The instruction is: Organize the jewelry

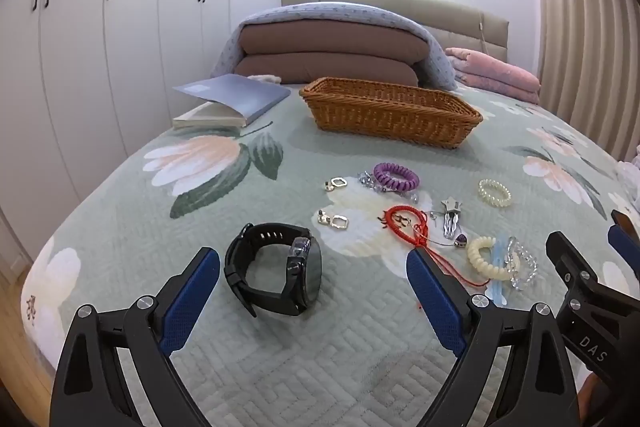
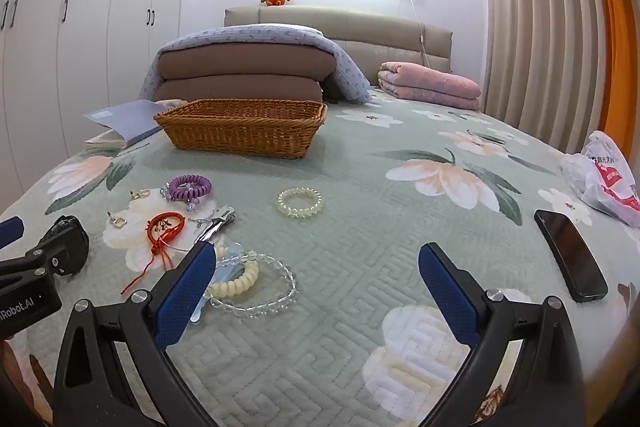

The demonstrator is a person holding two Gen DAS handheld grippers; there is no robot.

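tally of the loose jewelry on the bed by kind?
Coil hair ties: 3 (purple, pearly, cream)
Earrings: 2
Watch: 1
Red cord bracelet: 1
Clear bead bracelet: 1
Star hair clip: 1
Total: 9

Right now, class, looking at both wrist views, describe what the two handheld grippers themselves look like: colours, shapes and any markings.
Both match. The left gripper and right gripper each have two angular black fingers with silver bolts at the joints, tipped by blue textured pads. From the right wrist view, the left gripper's black body carries white lettering ending "Robot.AI"; from the left wrist view, the right gripper's body shows "DAS". No cables or sleeves are visible.
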